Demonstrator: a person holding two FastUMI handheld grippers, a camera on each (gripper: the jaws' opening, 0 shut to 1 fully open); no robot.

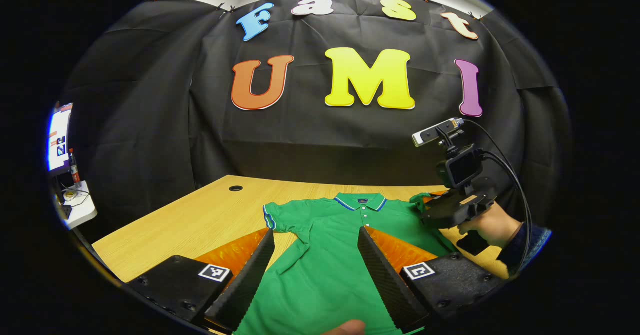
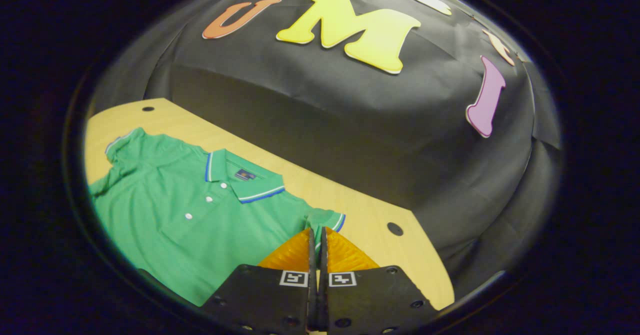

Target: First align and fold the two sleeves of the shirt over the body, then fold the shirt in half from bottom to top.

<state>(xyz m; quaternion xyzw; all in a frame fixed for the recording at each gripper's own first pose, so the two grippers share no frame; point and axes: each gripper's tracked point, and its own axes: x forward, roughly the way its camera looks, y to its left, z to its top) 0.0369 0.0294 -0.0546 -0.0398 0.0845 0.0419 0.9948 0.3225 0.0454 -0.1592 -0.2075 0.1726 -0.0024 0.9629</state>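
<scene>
A green polo shirt with a blue-and-white trimmed collar lies face up on the wooden table, collar toward the wall. My left gripper hangs open over the shirt's body with nothing between its fingers. In the left gripper view, my right gripper, held by a hand, sits at the shirt's right sleeve. The right gripper view shows the shirt to the left and my right gripper shut on the bunched cuff of that sleeve. The left sleeve lies flat and spread out.
Cable holes pierce the table at one back corner and near the pinched sleeve. Black cloth walls the table's far side. A white stand with a bottle is off the left edge. A fingertip shows at the bottom.
</scene>
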